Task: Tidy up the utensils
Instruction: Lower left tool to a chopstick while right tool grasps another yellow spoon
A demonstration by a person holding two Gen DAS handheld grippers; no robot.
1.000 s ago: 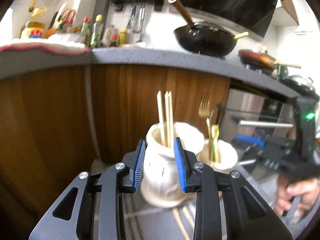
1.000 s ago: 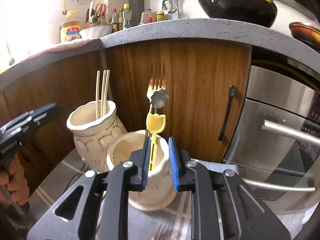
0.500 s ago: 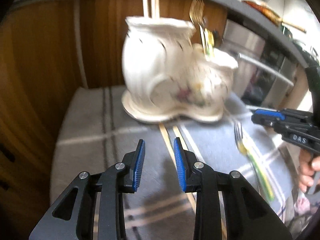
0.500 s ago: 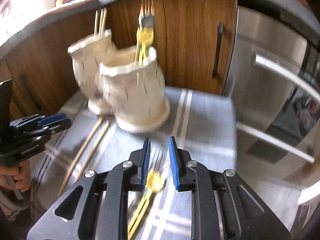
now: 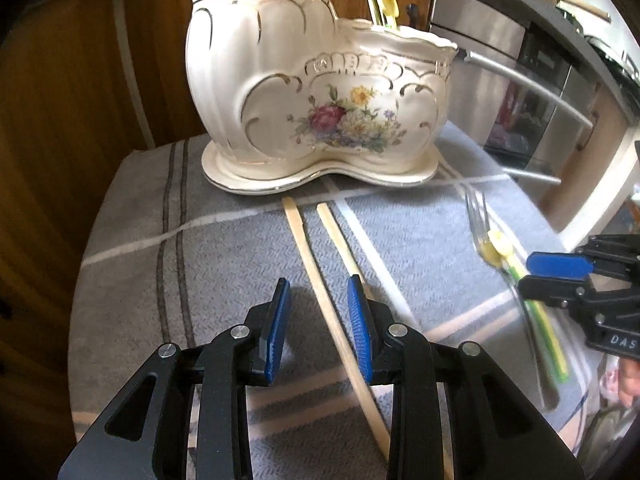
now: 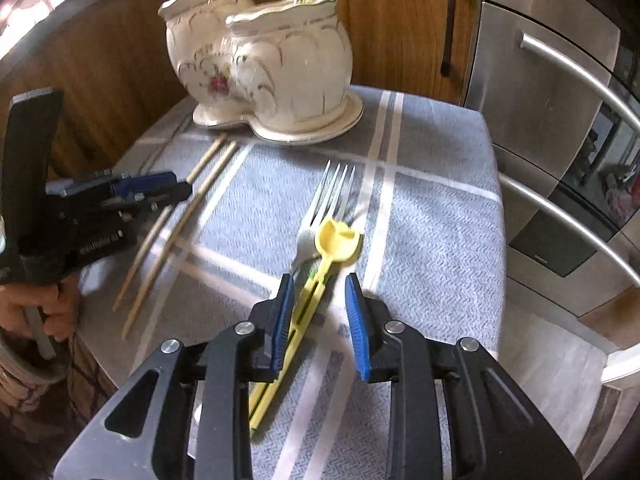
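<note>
A cream two-pot ceramic utensil holder (image 5: 312,96) with painted flowers stands at the far side of a grey striped cloth (image 5: 224,264); it holds chopsticks, a fork and a yellow utensil. Two wooden chopsticks (image 5: 320,280) lie on the cloth, one running between the jaws of my open left gripper (image 5: 318,288). A silver fork (image 6: 324,208) and a yellow plastic utensil (image 6: 324,264) lie side by side. My open right gripper (image 6: 316,292) hovers over the yellow utensil's handle, which passes by the left finger (image 6: 282,312). The holder (image 6: 272,60) and chopsticks (image 6: 176,232) also show in the right wrist view.
Wooden cabinet fronts (image 5: 60,100) stand behind the holder. A stainless appliance with bar handles (image 6: 560,120) is at the right. The cloth's right edge (image 6: 496,240) drops off beside the appliance. The other gripper shows at the left in the right wrist view (image 6: 80,216).
Both grippers have come down from the holder's rim to just above the cloth, the left over the chopsticks, the right over the fork and yellow utensil. Both stay open.
</note>
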